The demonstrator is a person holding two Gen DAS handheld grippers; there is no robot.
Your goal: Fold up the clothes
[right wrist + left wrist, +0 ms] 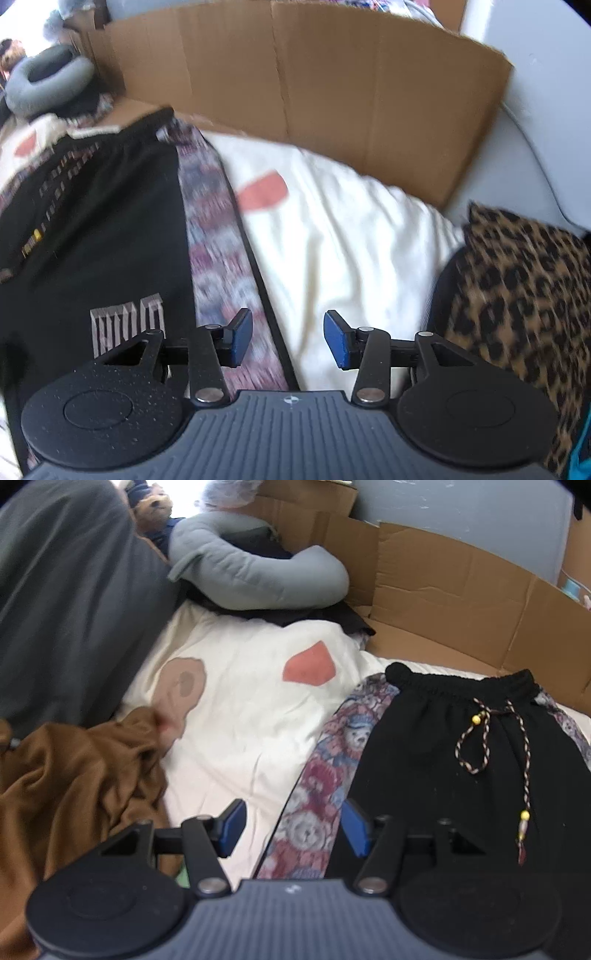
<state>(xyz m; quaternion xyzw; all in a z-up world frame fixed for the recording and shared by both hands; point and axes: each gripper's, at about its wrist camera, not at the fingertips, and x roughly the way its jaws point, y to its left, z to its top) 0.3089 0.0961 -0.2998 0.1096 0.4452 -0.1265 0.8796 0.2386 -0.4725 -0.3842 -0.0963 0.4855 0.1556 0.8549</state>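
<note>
**A:** What lay on the bed?

**B:** A pair of black shorts [436,760] was spread flat, its elastic waistband toward the cardboard wall [461,605] at the far side. A braided drawstring [480,738] with yellow beads trailed down the front. In the right wrist view a pale printed logo [127,325] showed on the black fabric near the gripper.

**A:** What was under the shorts?

**B:** A teddy-bear patterned cloth [325,794] in reds and blues, showing along both sides of them. That cloth rested on a cream bedcover [240,709] with a coral patch and a tan patch.

**A:** And the grippers?

**B:** The left gripper [291,827] hovered with its blue-padded fingers spread apart, holding nothing, over the bear cloth at the shorts' left edge. The right gripper [288,339] was likewise spread and empty, over the bear cloth's dark edge and the cream cover, just right of the shorts.

**A:** Anything else around?

**B:** A crumpled brown garment [74,782] lay left of the left gripper, a grey curved pillow [258,576] sat farther back, and a leopard-print fabric [517,295] lay to the right gripper's right
</note>
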